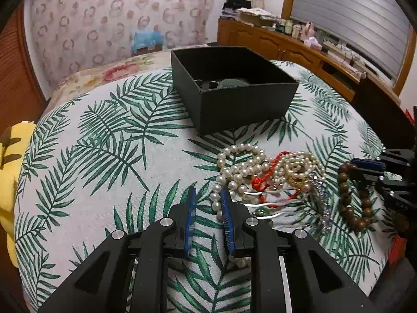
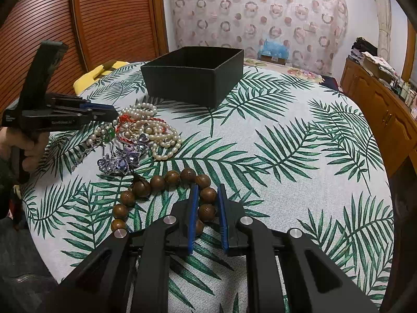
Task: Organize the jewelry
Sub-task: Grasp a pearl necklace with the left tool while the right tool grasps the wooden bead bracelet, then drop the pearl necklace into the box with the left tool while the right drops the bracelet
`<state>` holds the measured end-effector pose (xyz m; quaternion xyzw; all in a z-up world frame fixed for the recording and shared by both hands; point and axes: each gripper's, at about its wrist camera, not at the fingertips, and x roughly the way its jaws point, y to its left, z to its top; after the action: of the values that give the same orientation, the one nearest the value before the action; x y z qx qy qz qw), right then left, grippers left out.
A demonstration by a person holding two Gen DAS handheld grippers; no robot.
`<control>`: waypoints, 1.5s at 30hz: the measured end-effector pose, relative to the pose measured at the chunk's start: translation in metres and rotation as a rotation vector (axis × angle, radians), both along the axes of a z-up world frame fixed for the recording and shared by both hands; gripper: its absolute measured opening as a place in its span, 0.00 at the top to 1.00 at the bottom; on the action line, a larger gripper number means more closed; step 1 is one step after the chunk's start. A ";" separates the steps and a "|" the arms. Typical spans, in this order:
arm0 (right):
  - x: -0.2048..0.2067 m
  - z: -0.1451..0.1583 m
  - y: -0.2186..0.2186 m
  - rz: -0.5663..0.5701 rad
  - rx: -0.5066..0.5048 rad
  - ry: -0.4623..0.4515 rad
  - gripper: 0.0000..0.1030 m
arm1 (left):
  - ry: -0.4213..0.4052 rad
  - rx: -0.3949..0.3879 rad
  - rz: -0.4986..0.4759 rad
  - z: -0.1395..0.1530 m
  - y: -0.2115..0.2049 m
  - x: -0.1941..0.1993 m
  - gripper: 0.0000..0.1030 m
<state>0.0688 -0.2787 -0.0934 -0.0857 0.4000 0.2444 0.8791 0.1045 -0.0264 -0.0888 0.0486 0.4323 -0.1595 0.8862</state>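
A black open box (image 1: 234,91) stands on the leaf-print tablecloth; it also shows in the right wrist view (image 2: 192,75). A tangle of pearl strands (image 1: 242,167), a red cord (image 1: 260,182) and silver pieces lies in front of it. My left gripper (image 1: 208,195) is open at the pile's left edge, with a pearl strand by its right finger. A brown wooden bead bracelet (image 2: 166,180) lies apart from the pile. My right gripper (image 2: 207,190) is open, its fingers on either side of the bracelet's beads. A purple crystal piece (image 2: 122,159) lies between pile and bracelet.
A dark round item lies inside the box (image 1: 229,83). A yellow plush (image 1: 10,172) sits off the table's left side. A wooden sideboard (image 1: 299,49) with clutter runs along the right wall. My left gripper also shows in the right wrist view (image 2: 114,113).
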 end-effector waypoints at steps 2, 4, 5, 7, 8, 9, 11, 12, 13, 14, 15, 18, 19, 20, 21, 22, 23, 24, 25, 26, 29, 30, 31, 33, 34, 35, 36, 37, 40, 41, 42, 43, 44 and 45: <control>0.000 0.000 0.000 0.000 0.000 0.001 0.84 | -0.012 0.021 0.001 0.000 -0.003 0.003 0.82; 0.000 0.000 0.000 0.000 0.001 0.001 0.84 | -0.021 0.046 -0.003 0.000 -0.006 0.006 0.83; 0.000 0.000 0.000 -0.001 0.000 0.000 0.84 | -0.023 0.049 -0.006 0.000 -0.007 0.007 0.85; 0.000 0.000 0.000 -0.001 -0.001 -0.001 0.84 | -0.018 0.033 -0.016 0.000 -0.007 0.008 0.93; 0.000 0.000 -0.001 -0.007 -0.003 -0.004 0.84 | -0.023 0.027 -0.010 0.001 -0.006 0.008 0.93; 0.000 0.000 0.000 -0.012 -0.011 -0.009 0.85 | -0.036 0.019 -0.003 0.003 -0.004 0.007 0.93; -0.001 0.001 0.001 -0.012 -0.024 -0.015 0.85 | -0.062 -0.006 0.012 0.011 0.000 0.004 0.93; -0.001 0.001 0.002 -0.012 -0.028 -0.015 0.85 | -0.073 -0.015 0.018 0.015 0.001 0.002 0.93; -0.001 0.002 0.003 -0.012 -0.027 -0.017 0.85 | -0.093 -0.023 0.023 0.022 0.003 0.000 0.93; -0.001 0.006 0.003 -0.013 -0.023 -0.026 0.85 | -0.108 -0.028 0.023 0.028 0.003 -0.002 0.93; -0.001 0.009 0.004 -0.012 -0.021 -0.034 0.85 | -0.131 -0.033 0.022 0.037 0.004 -0.005 0.93; -0.001 0.023 0.006 -0.003 -0.014 -0.066 0.85 | -0.172 -0.045 0.019 0.054 0.004 -0.010 0.93; 0.000 0.027 0.007 -0.001 -0.011 -0.075 0.85 | -0.189 -0.051 0.017 0.062 0.004 -0.011 0.93; 0.001 0.033 0.008 0.004 -0.007 -0.087 0.85 | -0.205 -0.057 0.017 0.069 0.004 -0.013 0.93; 0.002 0.037 0.009 0.008 -0.005 -0.095 0.85 | -0.222 -0.063 0.018 0.076 0.004 -0.014 0.93; 0.004 0.041 0.009 0.010 -0.004 -0.105 0.85 | -0.236 -0.068 0.018 0.082 0.004 -0.015 0.93; 0.005 0.045 0.010 0.009 -0.004 -0.113 0.85 | -0.246 -0.072 0.018 0.087 0.005 -0.015 0.93; 0.006 0.050 0.010 0.010 0.001 -0.125 0.85 | -0.258 -0.076 0.019 0.092 0.005 -0.016 0.93; 0.008 0.055 0.011 0.011 0.005 -0.133 0.85 | -0.270 -0.079 0.020 0.097 0.005 -0.016 0.93; 0.009 0.061 0.012 0.013 0.012 -0.146 0.85 | -0.280 -0.078 0.020 0.102 0.005 -0.016 0.93; 0.014 0.075 0.016 0.021 0.018 -0.177 0.85 | -0.306 -0.073 0.021 0.114 0.005 -0.016 0.93; 0.016 0.079 0.018 0.024 0.018 -0.187 0.85 | -0.312 -0.072 0.020 0.116 0.004 -0.015 0.93; 0.017 0.083 0.019 0.027 0.018 -0.196 0.85 | -0.322 -0.070 0.020 0.121 0.004 -0.014 0.93; 0.021 0.090 0.023 0.031 0.015 -0.214 0.85 | -0.333 -0.070 0.020 0.126 0.004 -0.012 0.93; 0.023 0.094 0.025 0.033 0.014 -0.223 0.85 | -0.340 -0.071 0.019 0.130 0.003 -0.011 0.93; 0.026 0.098 0.027 0.036 0.016 -0.229 0.85 | -0.345 -0.072 0.018 0.133 0.003 -0.010 0.93; 0.028 0.101 0.028 0.039 0.018 -0.236 0.85 | -0.350 -0.073 0.017 0.135 0.002 -0.009 0.93; 0.029 0.103 0.029 0.040 0.019 -0.241 0.85 | -0.355 -0.075 0.015 0.139 0.002 -0.008 0.93; 0.035 0.110 0.034 0.051 0.026 -0.256 0.85 | -0.371 -0.076 0.009 0.148 -0.001 -0.006 0.93; 0.037 0.112 0.035 0.052 0.027 -0.259 0.85 | -0.377 -0.075 0.007 0.151 -0.003 -0.005 0.93; 0.040 0.115 0.037 0.053 0.026 -0.263 0.85 | -0.383 -0.073 0.006 0.154 -0.004 -0.005 0.93; 0.042 0.116 0.039 0.054 0.025 -0.266 0.85 | -0.390 -0.071 0.006 0.158 -0.005 -0.005 0.93; 0.044 0.118 0.040 0.056 0.025 -0.270 0.85 | -0.395 -0.070 0.005 0.161 -0.005 -0.005 0.93; 0.046 0.119 0.041 0.057 0.024 -0.274 0.85 | -0.402 -0.069 0.005 0.164 -0.006 -0.004 0.93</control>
<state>0.1146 -0.2373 0.0257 -0.1190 0.2708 0.2600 0.9192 0.1008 -0.0325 0.0755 0.0480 0.2411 -0.1591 0.9562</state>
